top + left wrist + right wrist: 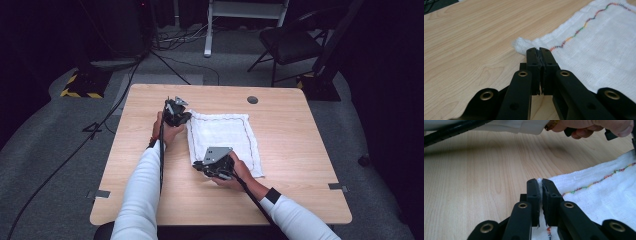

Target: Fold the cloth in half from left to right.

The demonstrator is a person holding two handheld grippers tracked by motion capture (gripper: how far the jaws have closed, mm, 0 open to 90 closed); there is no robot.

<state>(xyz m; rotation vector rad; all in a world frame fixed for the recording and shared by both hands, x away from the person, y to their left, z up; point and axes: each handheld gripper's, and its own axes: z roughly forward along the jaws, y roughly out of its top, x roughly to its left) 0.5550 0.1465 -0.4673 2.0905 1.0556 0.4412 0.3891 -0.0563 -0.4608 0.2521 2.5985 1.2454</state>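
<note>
Dark room, grey carpet, cables and a folding chair beyond the far edge of the bench. Light wood top with a round cable port.

Landmark: white cloth, woven, with a multicoloured wavy stitch line just inside its hem. It lies flat near the middle of the bench, slightly toward the person's right, and looks like a single spread layer.

Left gripper: at the cloth's far-left corner. In the left gripper view the jaws are clenched, and that corner bunches just past the tips; a thin edge of fabric seems pinched between the pads. Judged to be grasping the cloth at this corner.

Right gripper: at the cloth's near-left corner. The right gripper view shows the jaws closed on a sliver of white hem, so it too is grasping the cloth. The other hand sits farther along the same left edge of the cloth.

Reading of the hold: both pinches are on the same edge, one per corner. That placement makes sense for lifting this whole edge together and carrying it across the cloth toward its opposite side, i.e. a fold in half. Corner grips keep the edge taut and straight. Cloth not yet lifted; it rests on the bench all round.
</note>
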